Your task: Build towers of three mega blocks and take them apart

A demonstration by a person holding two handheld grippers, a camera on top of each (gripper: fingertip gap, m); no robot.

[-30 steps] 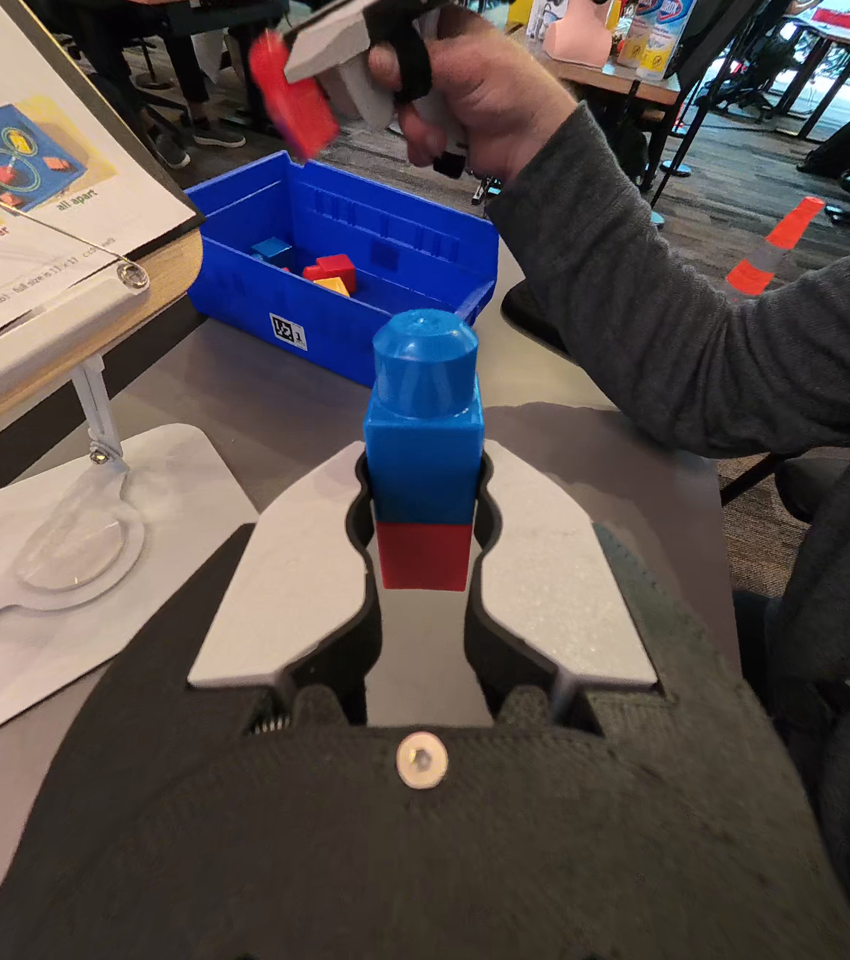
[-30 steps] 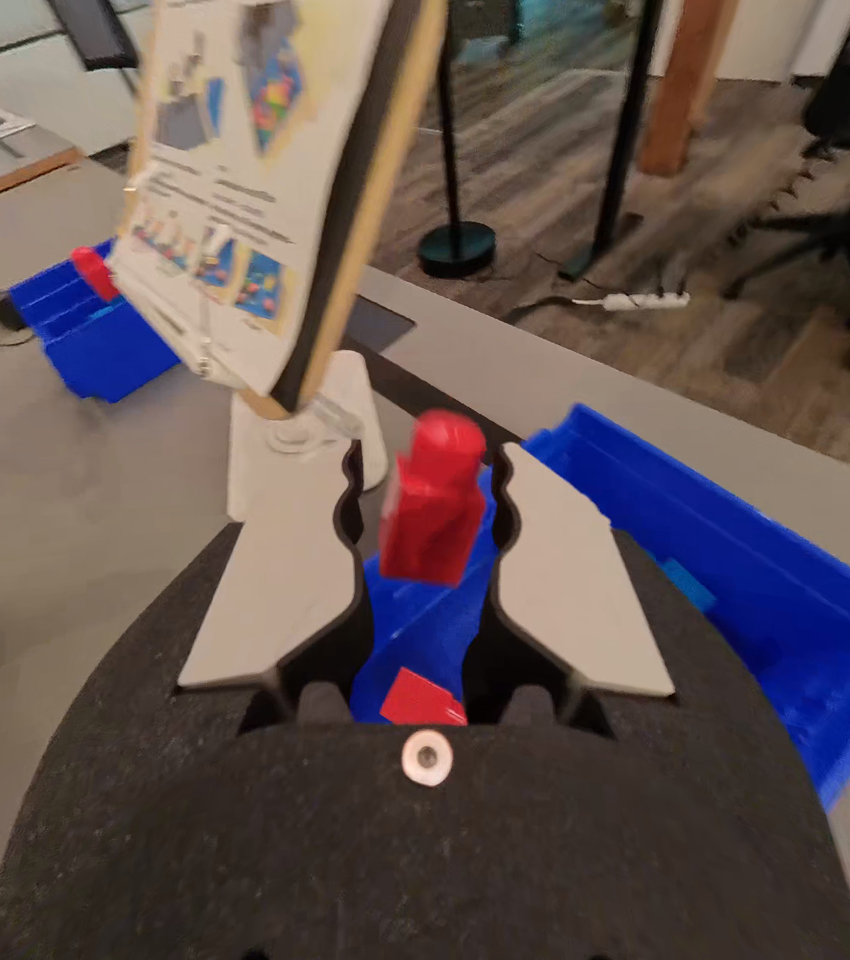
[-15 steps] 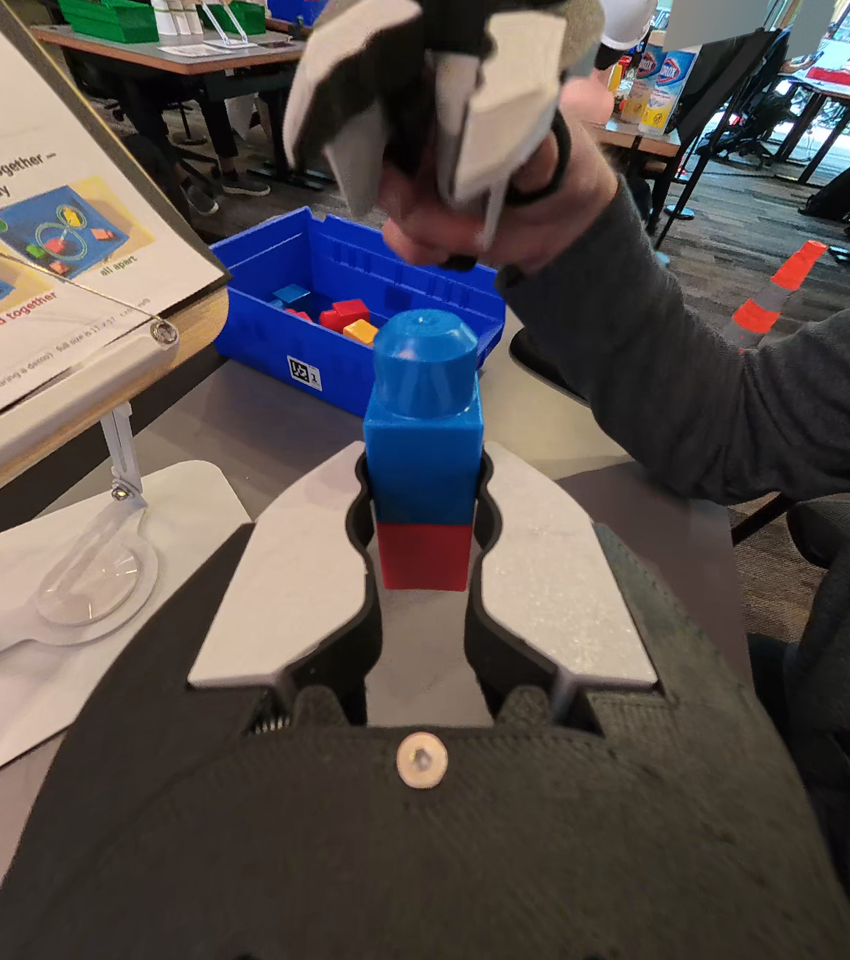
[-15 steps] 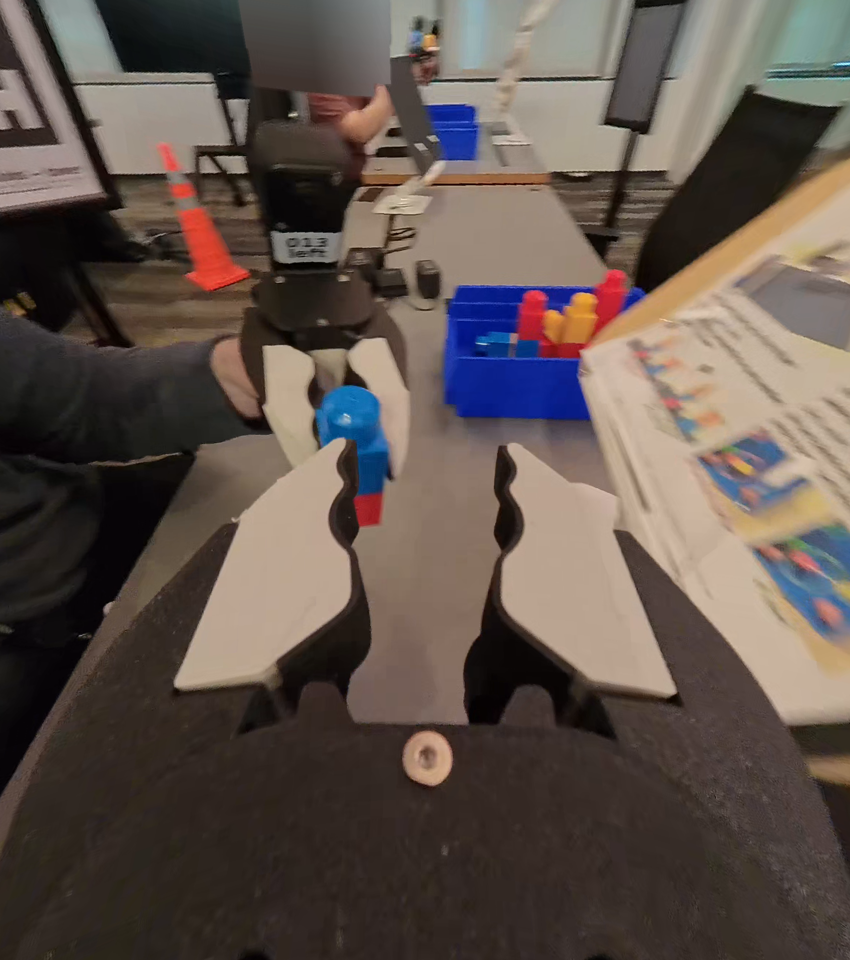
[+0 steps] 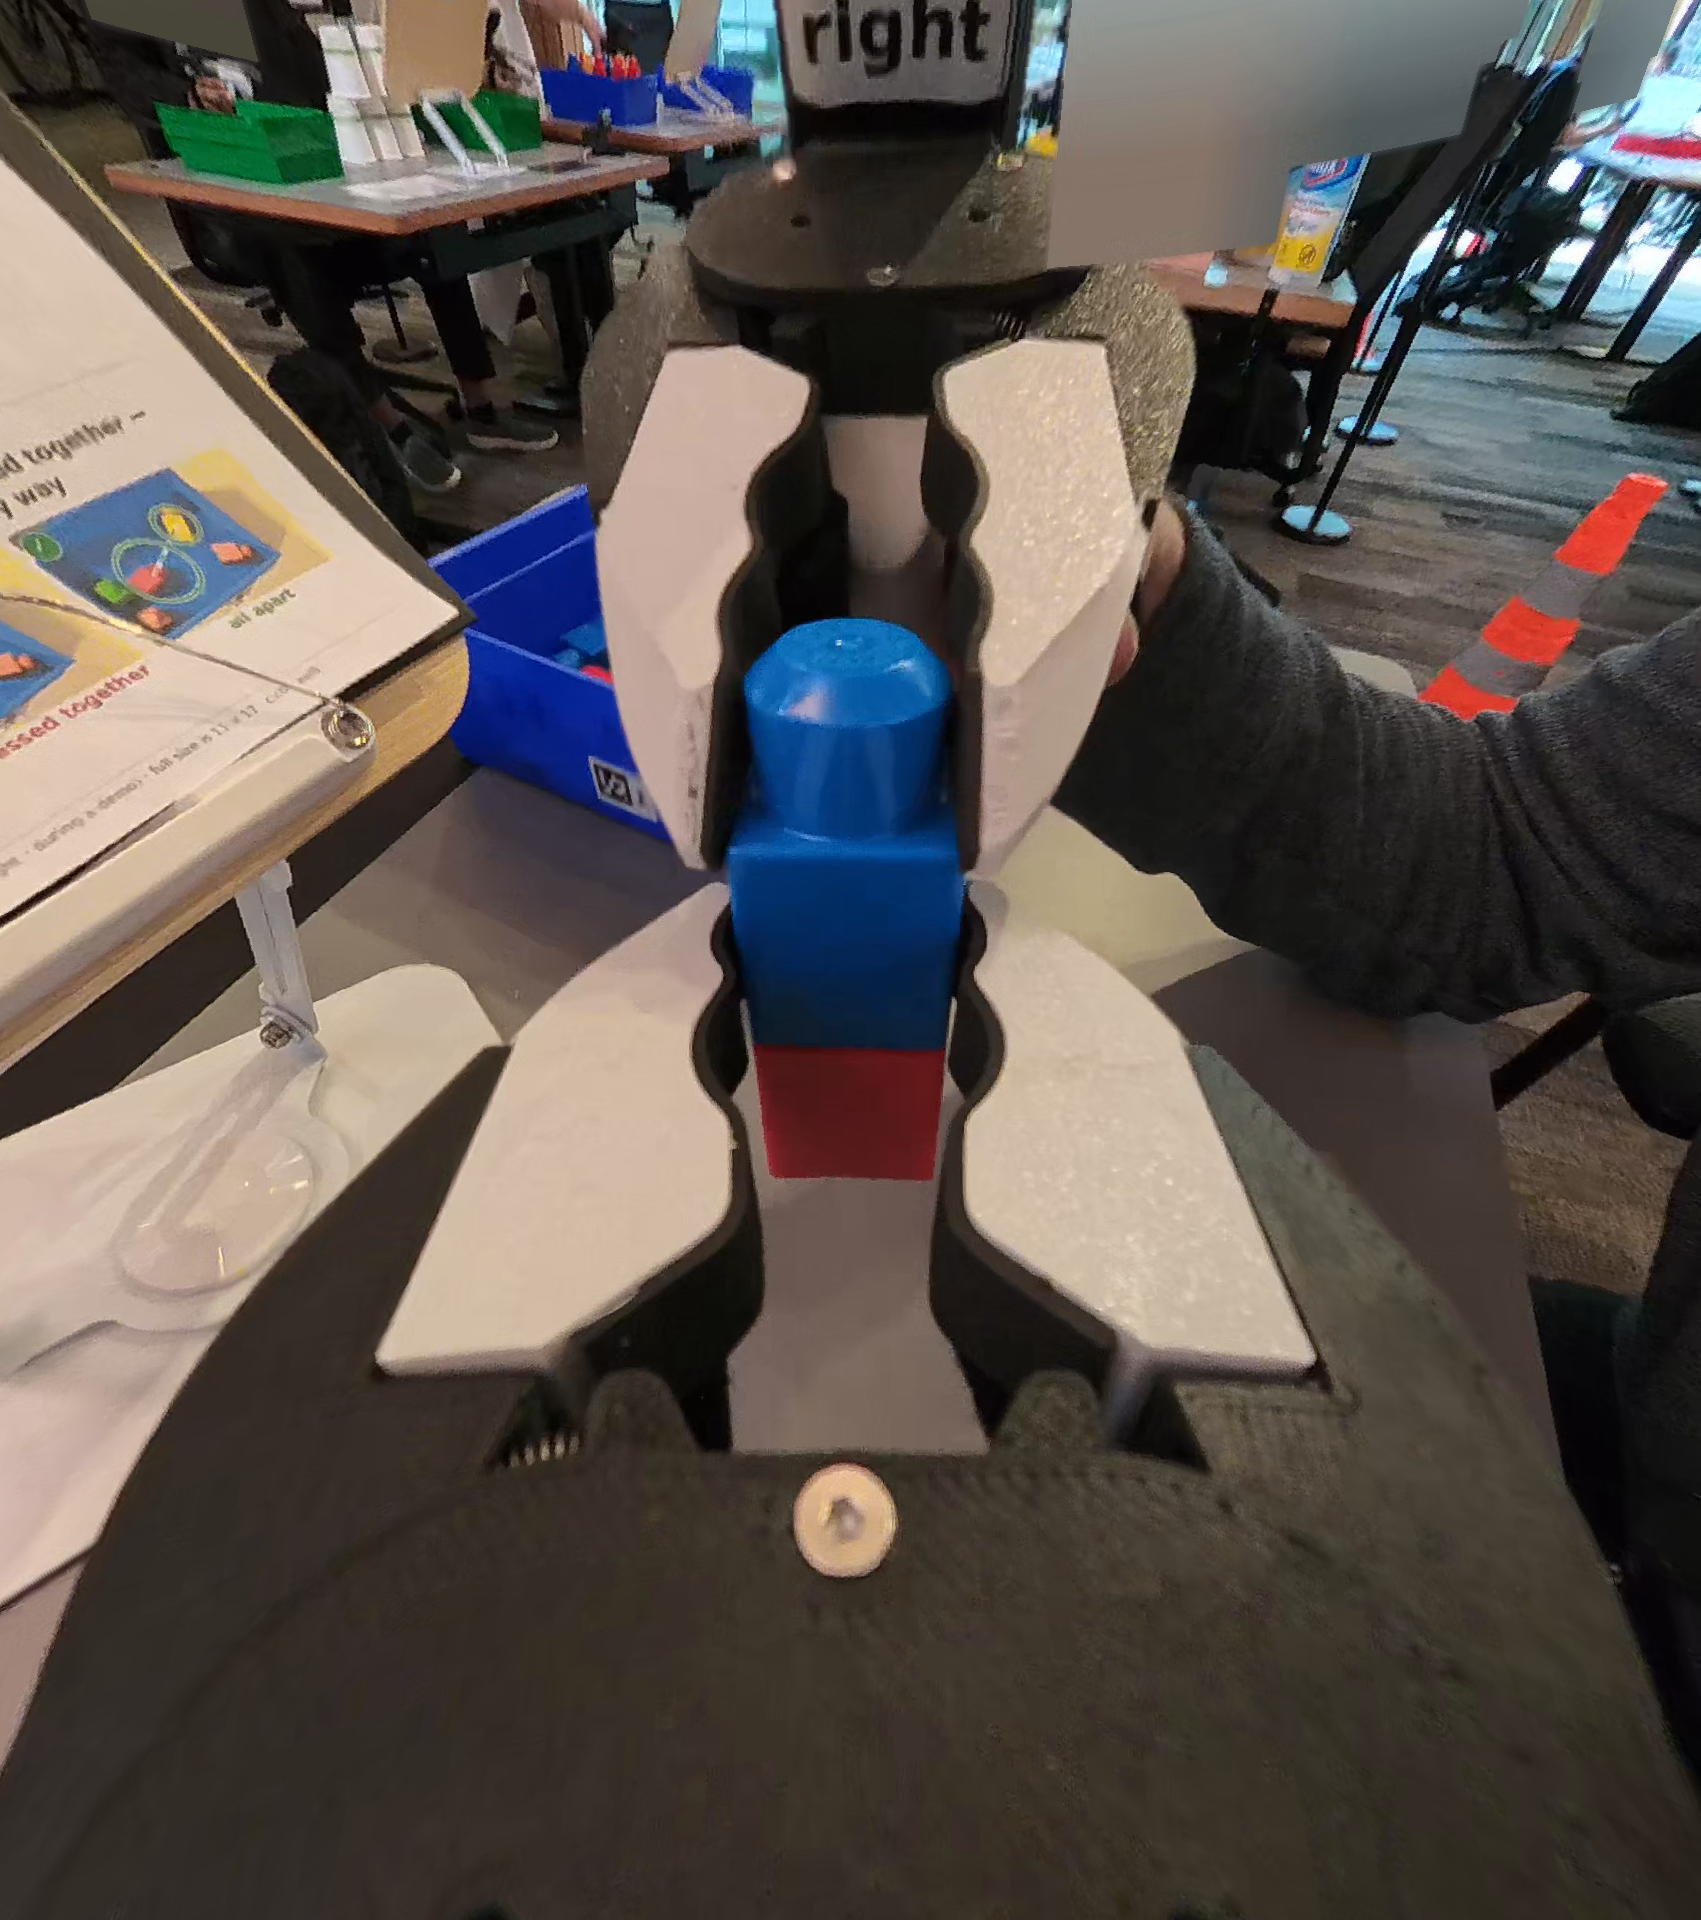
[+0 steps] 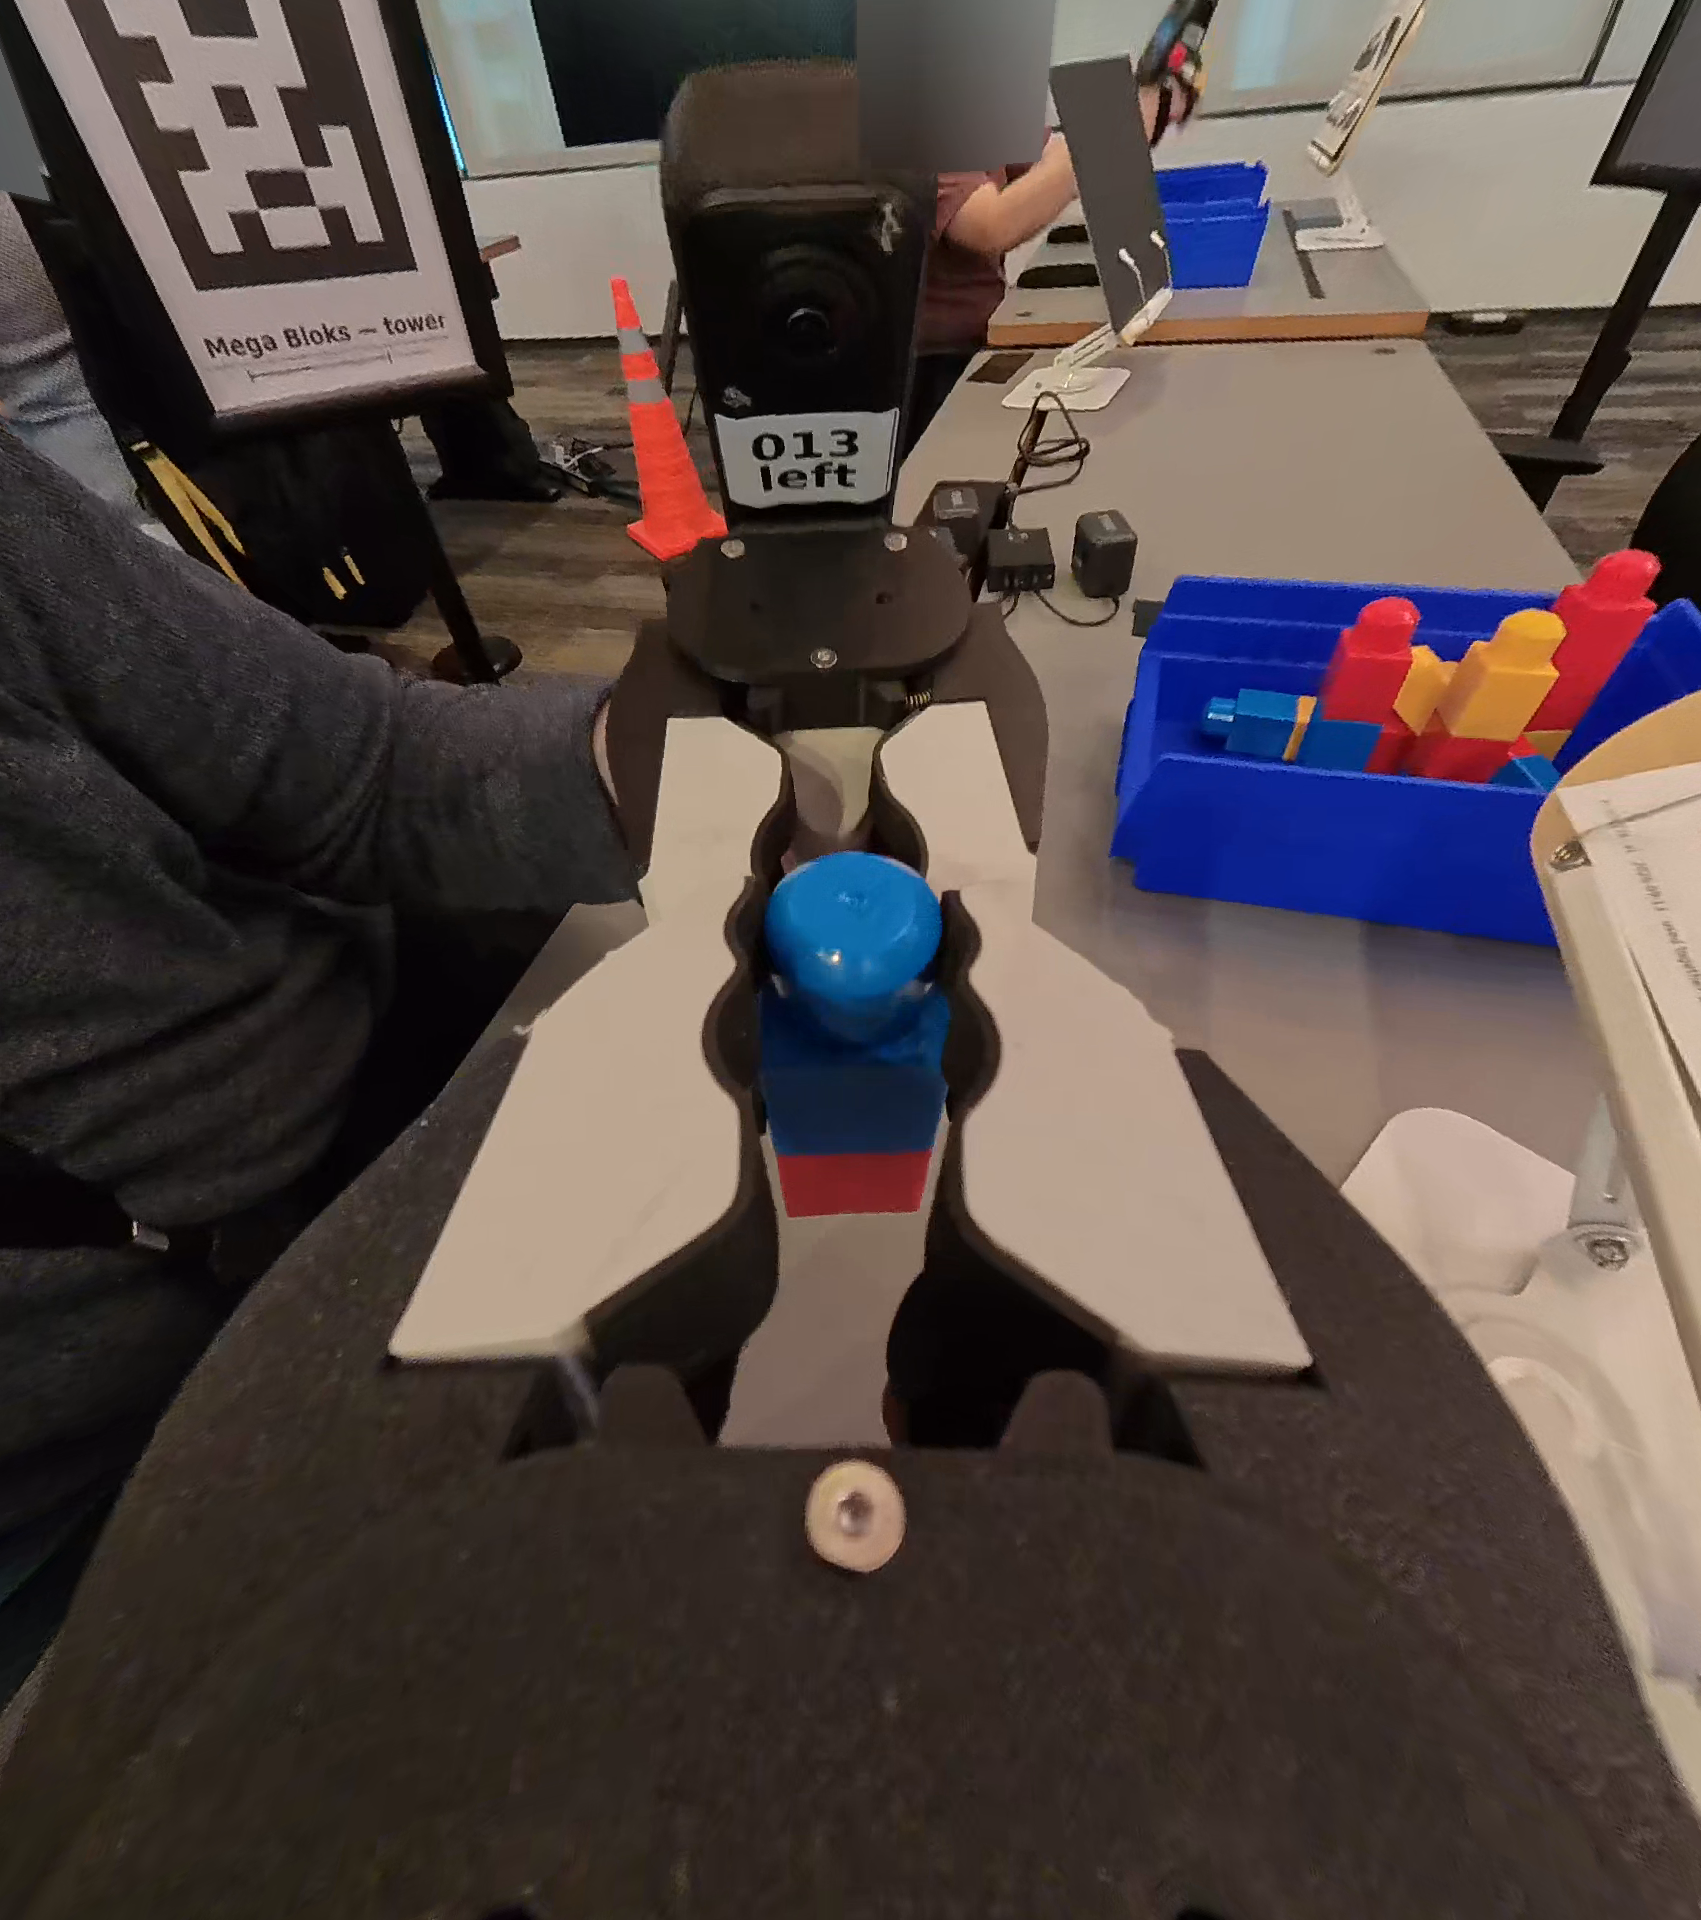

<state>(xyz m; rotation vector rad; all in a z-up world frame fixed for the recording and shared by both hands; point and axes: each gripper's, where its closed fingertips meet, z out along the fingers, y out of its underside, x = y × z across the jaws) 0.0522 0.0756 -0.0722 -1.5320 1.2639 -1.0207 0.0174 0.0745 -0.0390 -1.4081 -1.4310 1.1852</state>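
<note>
The two grippers faced each other nose to nose over the grey table (image 6: 1241,997), and between them stood a two-piece tower: a blue plastic block with a rounded stud (image 5: 844,894) pressed onto a red plastic block (image 5: 848,1112).

The left gripper (image 5: 844,971) had its white fingers (image 5: 607,1122) pinched in on the blue block's square body, with the red block hanging just below the grip, clear of the tabletop. It pointed forward and roughly level, and a grey-sleeved forearm (image 6: 233,790) came in behind it from the side.

The right gripper (image 6: 851,1013) came from the opposite side, tipped a little downward. Its fingers (image 6: 1064,1164) flanked the stud and the top of the blue block. From the left wrist view there was a thin gap beside the stud, so I could not tell whether they were gripping or only bracketing it. The sleeve of the arm (image 5: 1448,821) behind it reached in from the side, bent at the elbow.

Behind the tower sat a blue plastic bin (image 5: 524,675) with loose blocks inside. Farther along the table, a second blue bin (image 6: 1345,842) held red, yellow and blue blocks (image 6: 1490,686), some stacked. A white instruction sheet on a tilted wooden stand (image 5: 98,582) stood just beside the action, and an orange traffic cone (image 6: 659,447) stood on the floor beyond.
</note>
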